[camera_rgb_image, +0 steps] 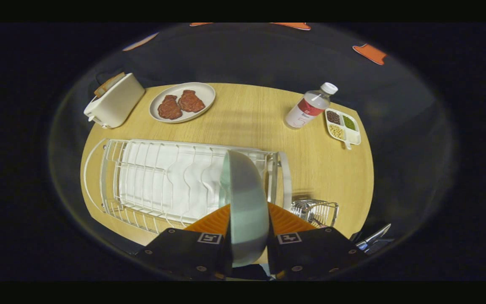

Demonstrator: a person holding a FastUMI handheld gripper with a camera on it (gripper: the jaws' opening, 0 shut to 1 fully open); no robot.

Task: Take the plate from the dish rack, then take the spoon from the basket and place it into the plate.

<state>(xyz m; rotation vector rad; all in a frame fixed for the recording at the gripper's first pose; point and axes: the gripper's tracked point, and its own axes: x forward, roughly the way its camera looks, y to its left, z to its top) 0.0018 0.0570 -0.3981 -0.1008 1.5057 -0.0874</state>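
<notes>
Plate up out of the rack

Gripper [248, 236] fingers squeeze the plate [246, 202] on its edge, above the dish rack [158, 177]. Spoon basket [317, 211] sits just beside, w/ table [251, 114] free behind. Plate might slip, bc it's held only by the thin rim

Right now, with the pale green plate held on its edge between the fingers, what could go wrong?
1. The gripper pinches the pale green round plate only at its lower rim, so it may tilt or slip out.
2. The plate stands over the white wire dish rack; its rim might catch a wire on the way out.
3. The small wire basket sits close by the rack; a wide swing could knock it.
</notes>
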